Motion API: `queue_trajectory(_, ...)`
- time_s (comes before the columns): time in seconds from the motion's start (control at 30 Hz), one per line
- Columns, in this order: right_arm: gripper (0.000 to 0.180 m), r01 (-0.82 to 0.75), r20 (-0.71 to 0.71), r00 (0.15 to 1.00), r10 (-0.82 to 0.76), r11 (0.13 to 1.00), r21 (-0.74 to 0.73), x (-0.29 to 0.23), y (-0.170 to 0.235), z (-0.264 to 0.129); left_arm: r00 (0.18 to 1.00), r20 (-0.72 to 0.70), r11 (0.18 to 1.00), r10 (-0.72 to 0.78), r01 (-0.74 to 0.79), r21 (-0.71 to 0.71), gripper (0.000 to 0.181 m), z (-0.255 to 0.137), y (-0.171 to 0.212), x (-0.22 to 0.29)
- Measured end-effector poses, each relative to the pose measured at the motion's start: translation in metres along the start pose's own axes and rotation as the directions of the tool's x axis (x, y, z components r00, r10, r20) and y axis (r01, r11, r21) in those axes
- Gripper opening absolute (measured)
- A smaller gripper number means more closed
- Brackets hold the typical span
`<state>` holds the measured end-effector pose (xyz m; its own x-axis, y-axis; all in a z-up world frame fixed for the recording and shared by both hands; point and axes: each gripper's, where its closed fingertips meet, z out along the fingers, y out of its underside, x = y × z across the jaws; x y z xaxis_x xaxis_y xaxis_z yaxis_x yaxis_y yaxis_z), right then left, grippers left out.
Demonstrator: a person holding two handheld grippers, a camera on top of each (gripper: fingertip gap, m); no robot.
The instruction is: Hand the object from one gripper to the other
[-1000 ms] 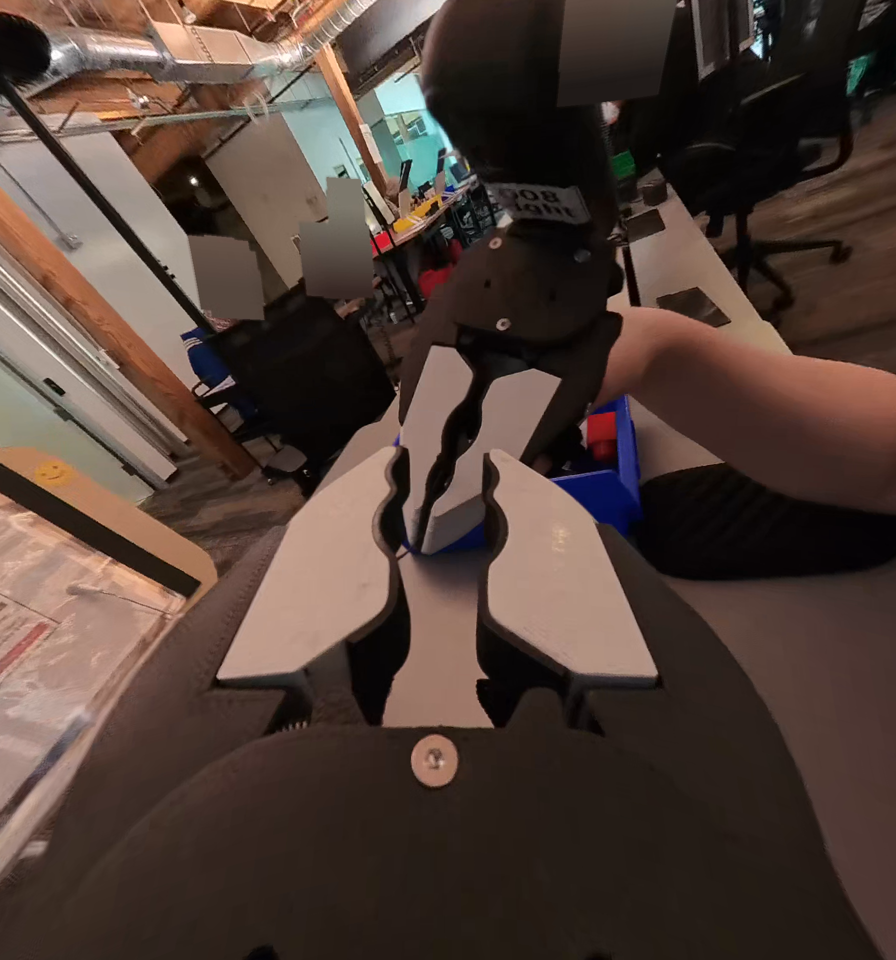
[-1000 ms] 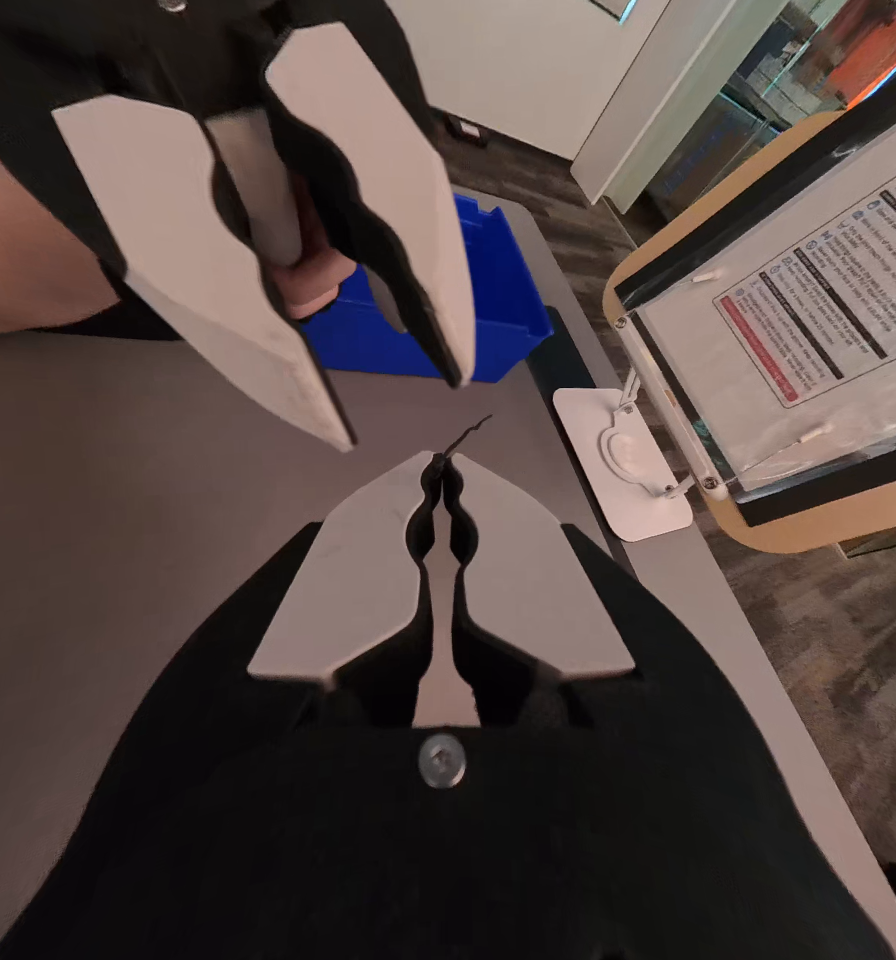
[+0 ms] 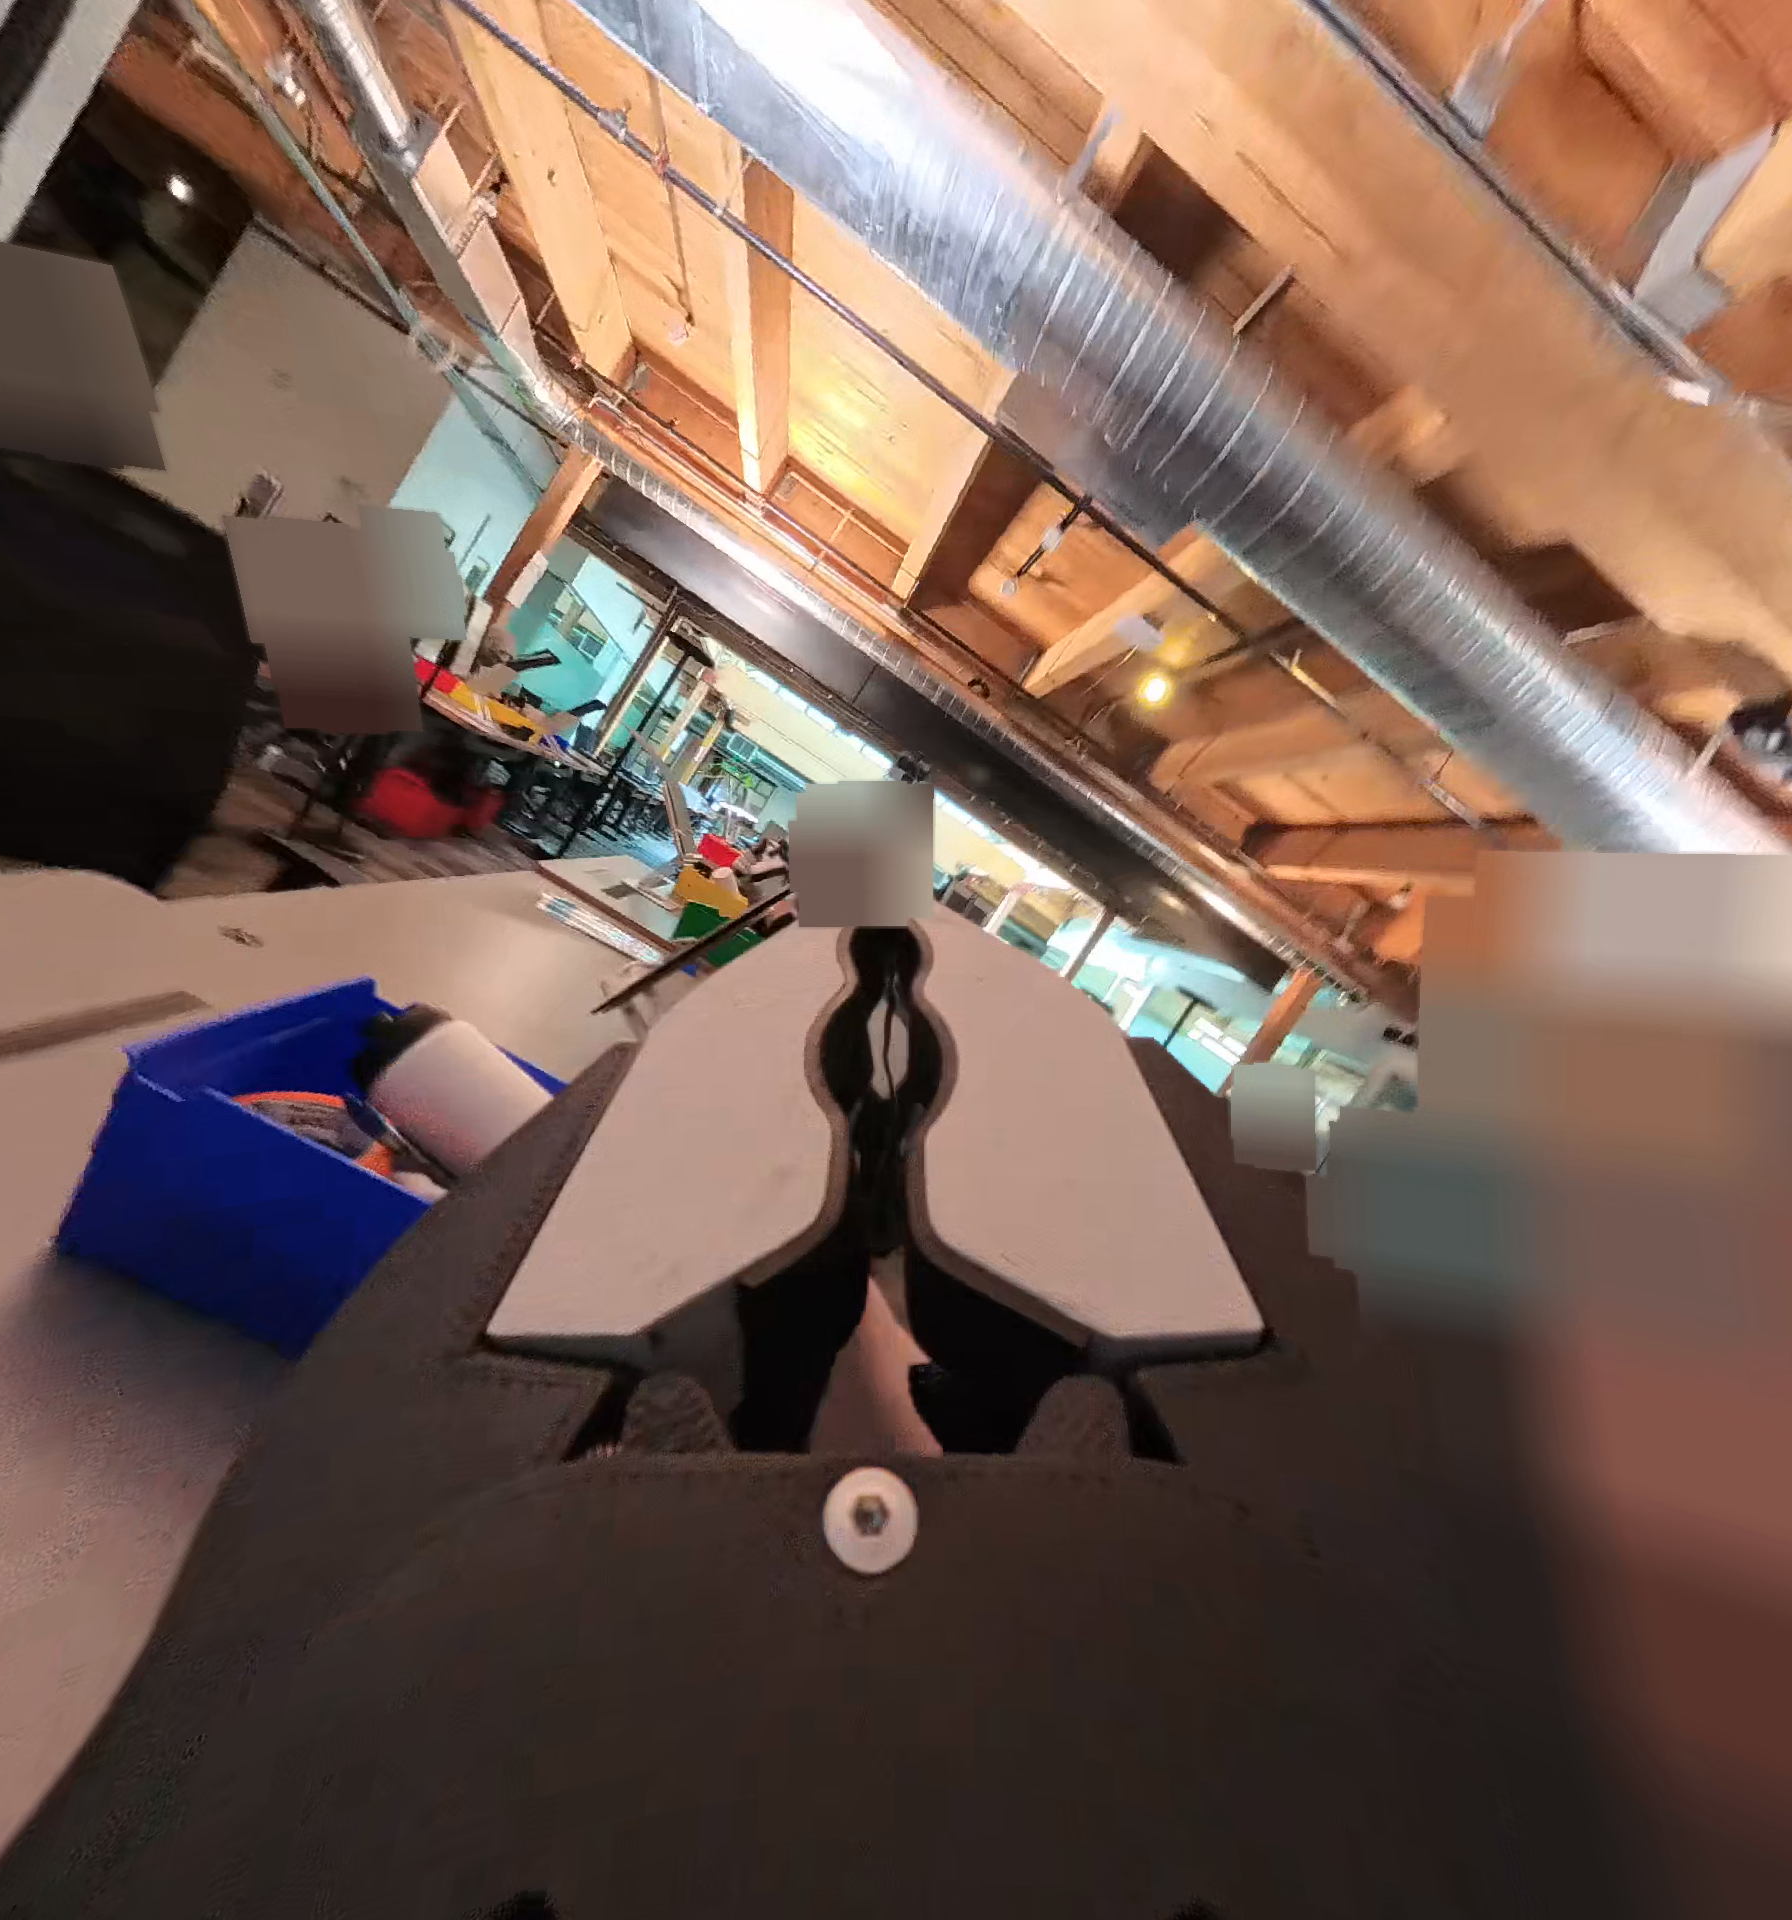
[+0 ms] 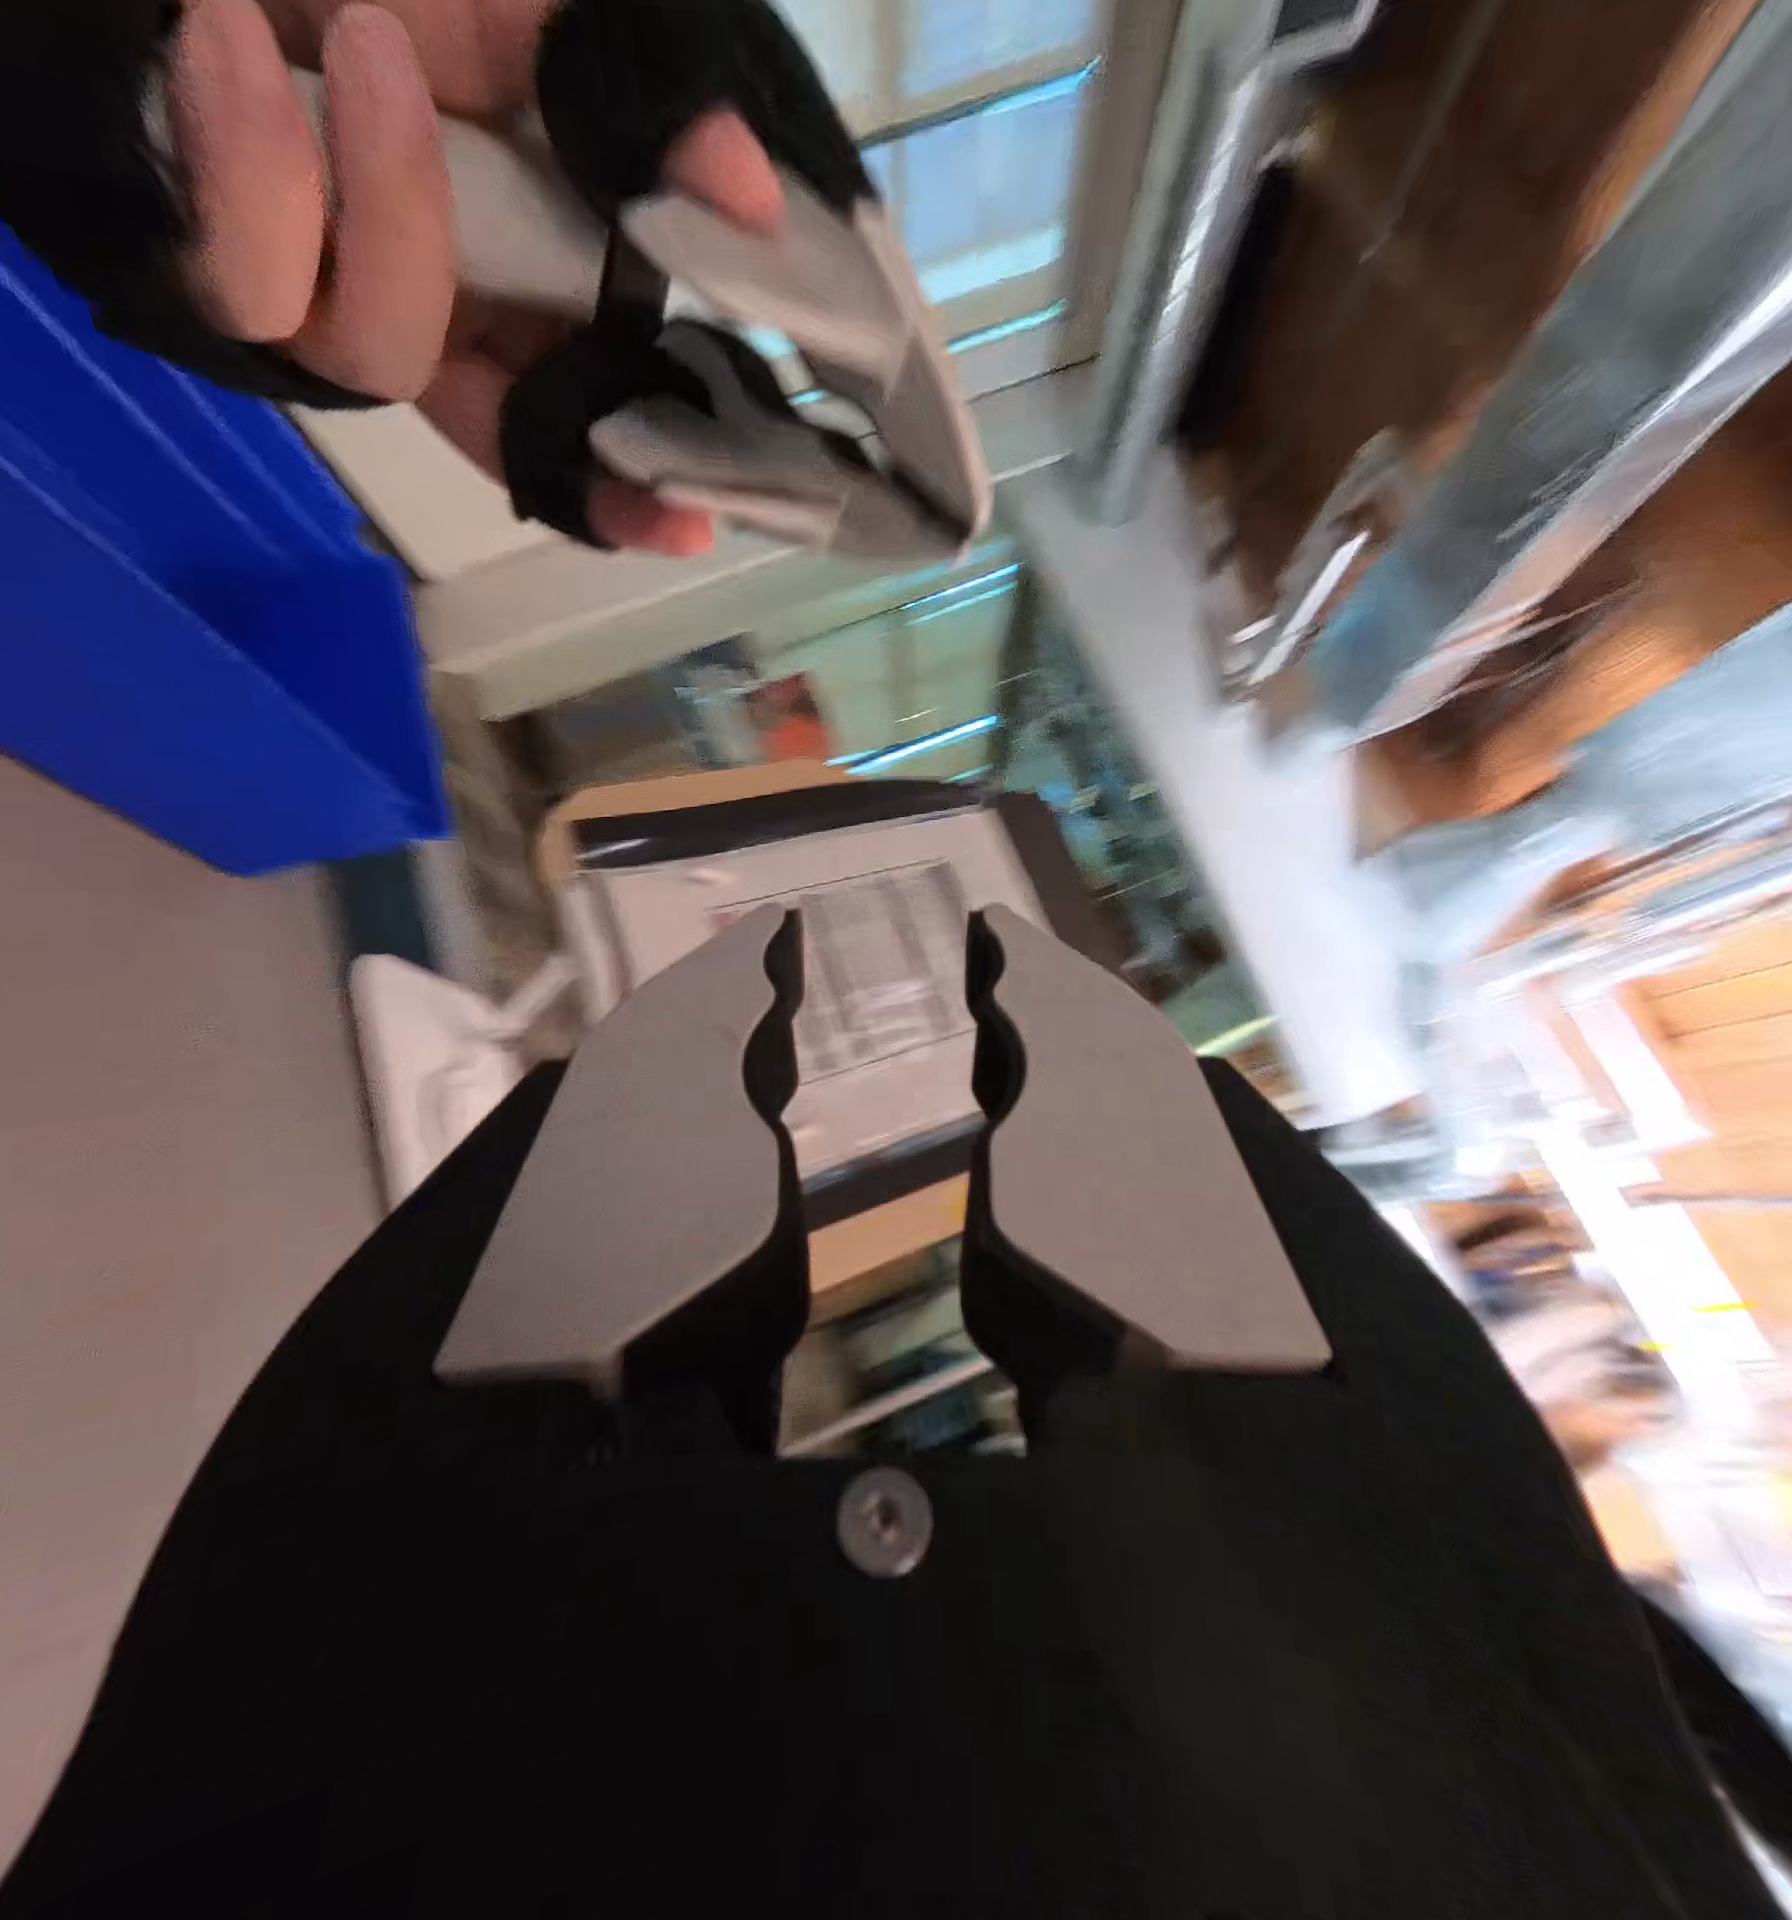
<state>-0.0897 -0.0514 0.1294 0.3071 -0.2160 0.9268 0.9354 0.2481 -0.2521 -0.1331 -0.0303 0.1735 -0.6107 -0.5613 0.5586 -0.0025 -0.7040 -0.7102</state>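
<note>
Now the thin black object (image 3: 884, 1049) sits pinched in the left gripper (image 3: 884, 951).

My left gripper (image 3: 884, 940): grey wavy-edged fingers, dark body, one silver screw.
My right gripper (image 4: 884, 914): same build.
My hand (image 4: 372, 208): black fingerless glove.

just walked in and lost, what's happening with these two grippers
A person is passing a thin black wire-like object between two handheld grippers. The left gripper is shut on it, pointing up toward the ceiling. The right gripper is open and empty, so the handover looks done. A blue bin sits on the grey table.
</note>
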Motion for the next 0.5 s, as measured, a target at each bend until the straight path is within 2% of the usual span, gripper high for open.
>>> queue_trajectory(0.03, 0.030, 0.084, -0.046, 0.995, -0.083, 0.996, 0.027, 0.000, -0.010, -0.001, 0.999, 0.008, 0.999, -0.039, 0.039, 0.009, 0.000, 0.000, 0.001, -0.005)
queue_trajectory(0.17, 0.031, 0.280, -0.032, 0.960, -0.279, 0.957, 0.071, -0.023, -0.040, 0.003, 0.988, 0.021, 0.988, -0.155, 0.156, -0.019, 0.000, 0.007, 0.017, -0.016)
queue_trajectory(0.3, 0.030, 0.368, -0.053, 0.929, -0.365, 0.927, 0.069, -0.029, -0.048, 0.005, 0.985, 0.064, 0.986, -0.157, 0.161, -0.049, 0.000, 0.013, 0.031, -0.022)
queue_trajectory(0.5, 0.005, 0.423, -0.034, 0.906, -0.422, 0.905, 0.031, -0.032, -0.044, 0.005, 0.979, 0.058, 0.977, -0.195, 0.199, -0.074, 0.000, 0.016, 0.040, -0.023)
